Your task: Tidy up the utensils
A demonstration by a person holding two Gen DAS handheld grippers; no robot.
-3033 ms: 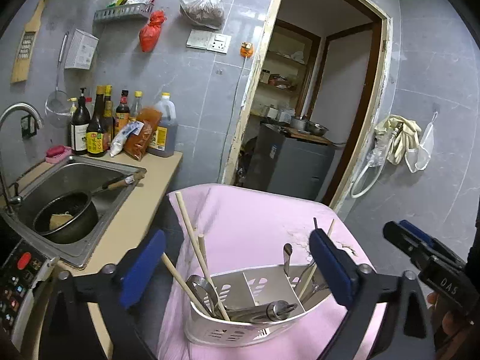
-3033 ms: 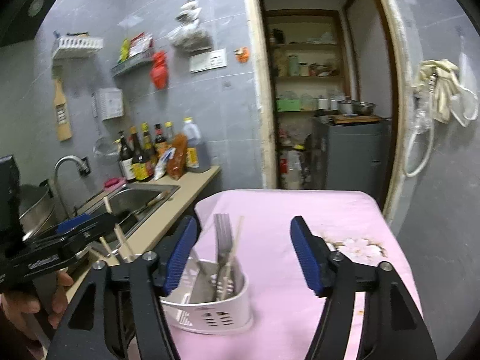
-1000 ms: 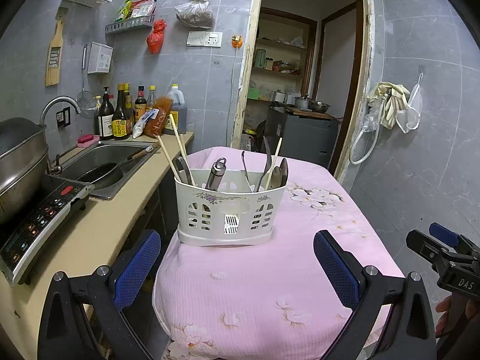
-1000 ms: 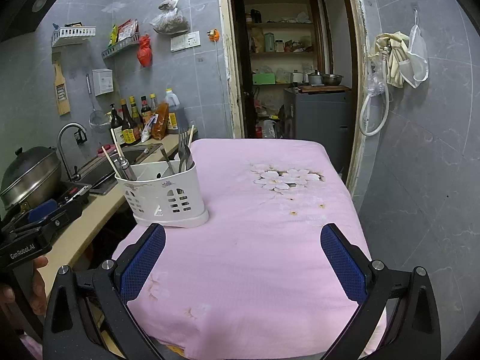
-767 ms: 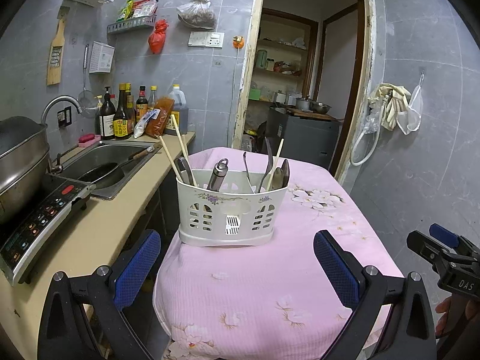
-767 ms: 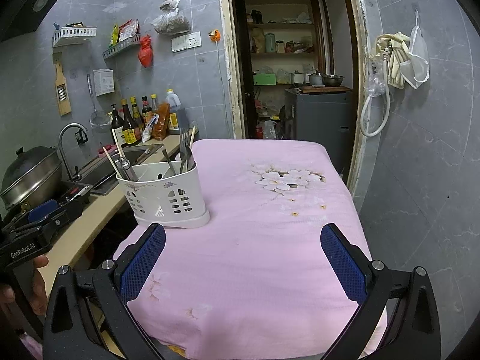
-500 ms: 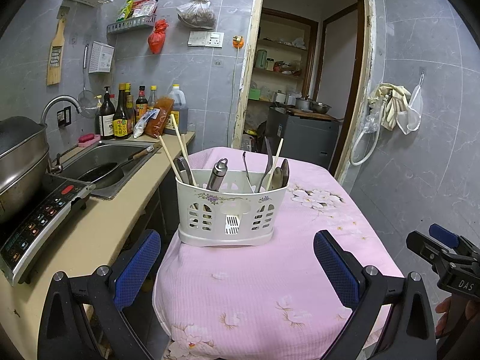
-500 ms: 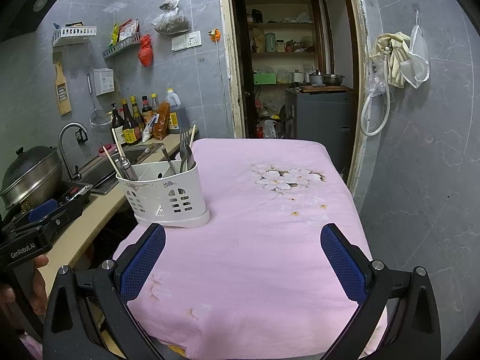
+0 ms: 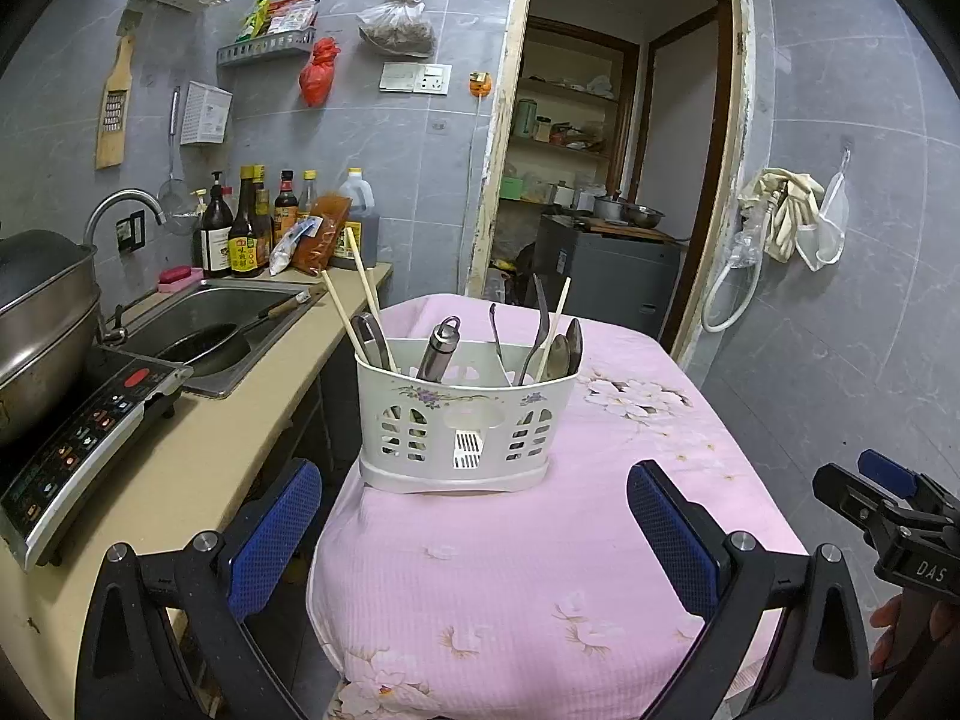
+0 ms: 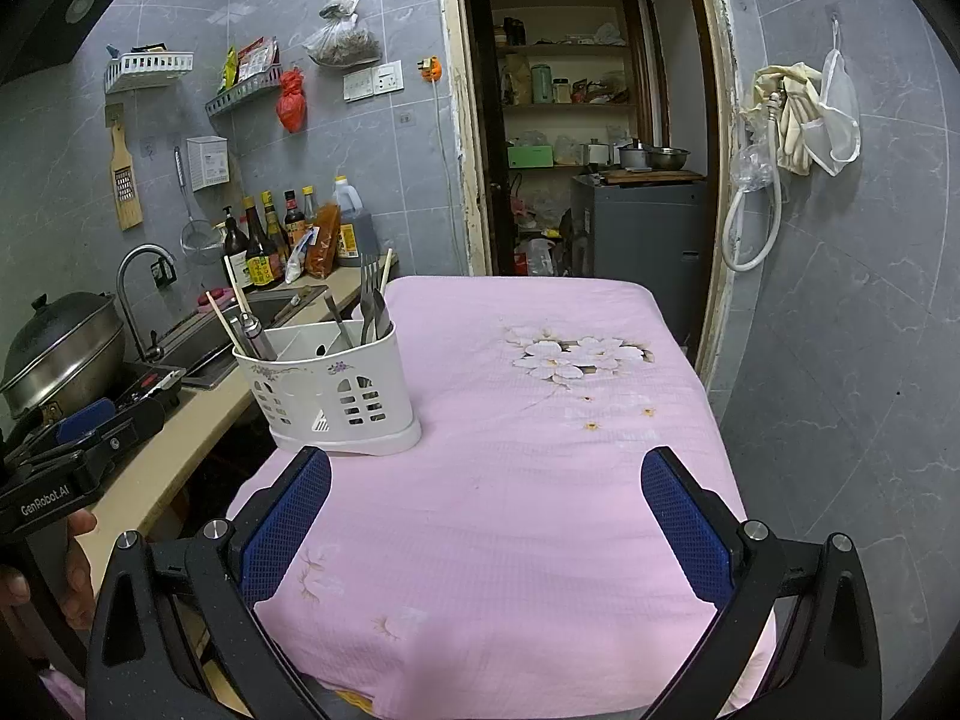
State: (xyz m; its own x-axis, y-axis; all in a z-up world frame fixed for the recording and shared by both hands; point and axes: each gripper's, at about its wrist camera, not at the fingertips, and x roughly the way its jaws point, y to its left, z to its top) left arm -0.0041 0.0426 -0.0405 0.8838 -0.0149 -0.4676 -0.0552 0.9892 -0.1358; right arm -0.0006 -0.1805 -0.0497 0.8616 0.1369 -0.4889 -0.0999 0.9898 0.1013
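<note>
Your left gripper (image 9: 474, 516) and right gripper (image 10: 486, 510) both gape wide, holding nothing, well short of the utensil caddy (image 9: 465, 420) standing upright on the pink tablecloth (image 9: 540, 570) by the counter (image 9: 180, 462).

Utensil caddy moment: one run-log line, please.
left gripper: open, empty | right gripper: open, empty | utensil caddy: upright on pink tablecloth, utensils inside

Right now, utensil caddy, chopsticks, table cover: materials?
Utensil caddy: looks like white moulded plastic, semi-gloss, with cut-out vents and a floral print. Chopsticks: pale, matte, likely wood or bamboo. Table cover: pink woven fabric, matte, fine ribbed texture with printed flowers.
</note>
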